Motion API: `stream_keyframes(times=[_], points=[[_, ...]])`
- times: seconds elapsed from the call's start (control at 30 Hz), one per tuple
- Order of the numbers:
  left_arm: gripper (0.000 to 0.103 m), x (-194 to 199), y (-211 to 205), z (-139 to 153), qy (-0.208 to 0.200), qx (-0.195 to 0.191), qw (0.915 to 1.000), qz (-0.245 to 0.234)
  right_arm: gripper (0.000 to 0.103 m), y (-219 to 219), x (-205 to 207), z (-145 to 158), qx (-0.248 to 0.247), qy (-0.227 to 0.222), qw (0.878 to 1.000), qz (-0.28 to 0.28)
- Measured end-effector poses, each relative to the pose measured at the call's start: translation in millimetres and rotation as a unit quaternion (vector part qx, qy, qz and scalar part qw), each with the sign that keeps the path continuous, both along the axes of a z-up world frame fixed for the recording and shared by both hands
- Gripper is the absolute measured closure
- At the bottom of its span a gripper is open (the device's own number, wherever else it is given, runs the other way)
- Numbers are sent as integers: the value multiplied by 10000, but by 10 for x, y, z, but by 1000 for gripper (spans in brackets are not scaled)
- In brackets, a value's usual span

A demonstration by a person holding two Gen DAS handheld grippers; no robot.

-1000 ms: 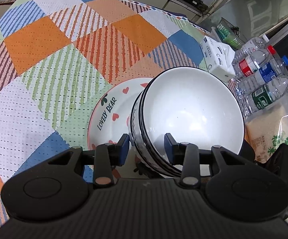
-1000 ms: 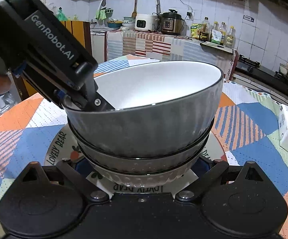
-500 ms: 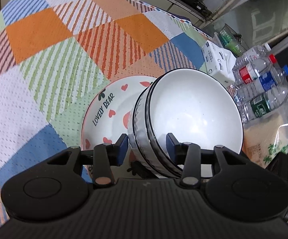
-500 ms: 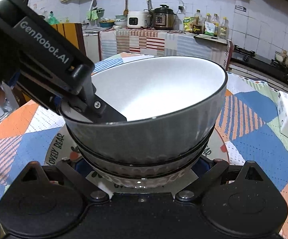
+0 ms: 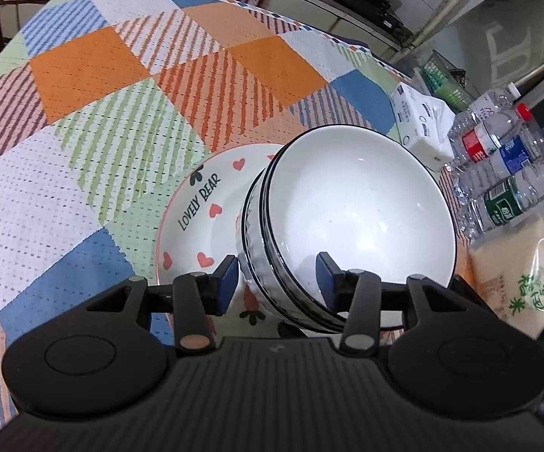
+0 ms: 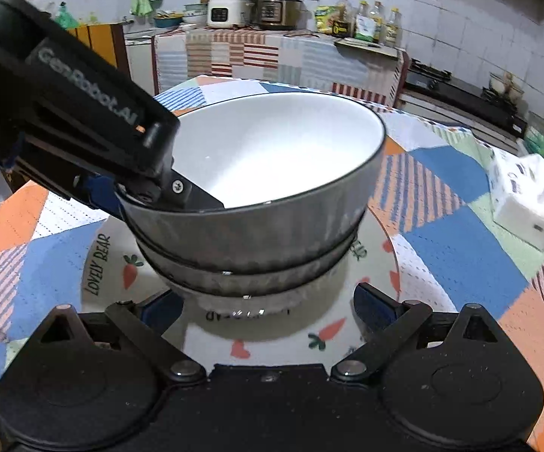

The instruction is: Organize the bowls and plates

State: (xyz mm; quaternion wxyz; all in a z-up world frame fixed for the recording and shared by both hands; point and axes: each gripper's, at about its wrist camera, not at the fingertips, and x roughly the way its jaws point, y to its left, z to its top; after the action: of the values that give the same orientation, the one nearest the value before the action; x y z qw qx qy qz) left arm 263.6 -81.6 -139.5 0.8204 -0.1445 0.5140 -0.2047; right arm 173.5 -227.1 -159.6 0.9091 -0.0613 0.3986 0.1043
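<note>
A stack of three white, dark-rimmed bowls [image 5: 354,218] [image 6: 272,158] stands on a "Lovely Bear" plate [image 5: 196,203] [image 6: 98,263] with hearts and carrots. My left gripper [image 5: 277,278] [image 6: 147,196] straddles the stack's near rim, one finger inside the top bowl and one outside. Its jaws are opening; the inner pad stands off the wall. My right gripper [image 6: 268,303] is open wide, its blue pads low on either side of the bottom bowl's base, just above the plate.
The plate lies on a patchwork tablecloth [image 5: 102,75]. Right of the bowls are a white tissue pack [image 5: 418,120] [image 6: 524,196], several water bottles [image 5: 505,173] and a bag of rice [image 5: 516,275]. A kitchen counter with cookers [image 6: 275,3] is behind the table.
The left jaws have widened slightly around the bowl rim. In the right wrist view the camera has rolled, and more of the plate and both right pads now show below the stack.
</note>
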Motion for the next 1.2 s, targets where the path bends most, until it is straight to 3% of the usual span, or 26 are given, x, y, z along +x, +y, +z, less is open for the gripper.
stream_keyframes(times=[0.13, 0.3, 0.47, 0.73, 0.83, 1.07, 1.2], points=[[57, -68, 52, 84, -138, -39, 9998, 138, 4, 3, -139, 86, -36, -95, 9997, -213], [57, -279, 97, 404, -806, 288, 9962, 179, 4, -41, -251, 261, 14, -143, 9996, -229], [57, -528, 163, 703, -1150, 590, 9915, 155, 4, -79, -338, 437, 88, -130, 9981, -603], [53, -1003, 335, 1010, -1359, 833, 9872, 92, 4, -98, -531, 653, 261, 177, 9938, -1070], [47, -1161, 414, 1078, -1417, 911, 9857, 69, 4, -106, -651, 791, 315, 125, 9925, -1175], [45, -1475, 558, 1203, -1385, 972, 9854, 213, 4, -57, -958, 1081, 138, -67, 9915, -1293], [44, -1666, 567, 1284, -1564, 1068, 9815, 279, 4, 3, -1135, 1167, 107, -154, 9916, -1278]])
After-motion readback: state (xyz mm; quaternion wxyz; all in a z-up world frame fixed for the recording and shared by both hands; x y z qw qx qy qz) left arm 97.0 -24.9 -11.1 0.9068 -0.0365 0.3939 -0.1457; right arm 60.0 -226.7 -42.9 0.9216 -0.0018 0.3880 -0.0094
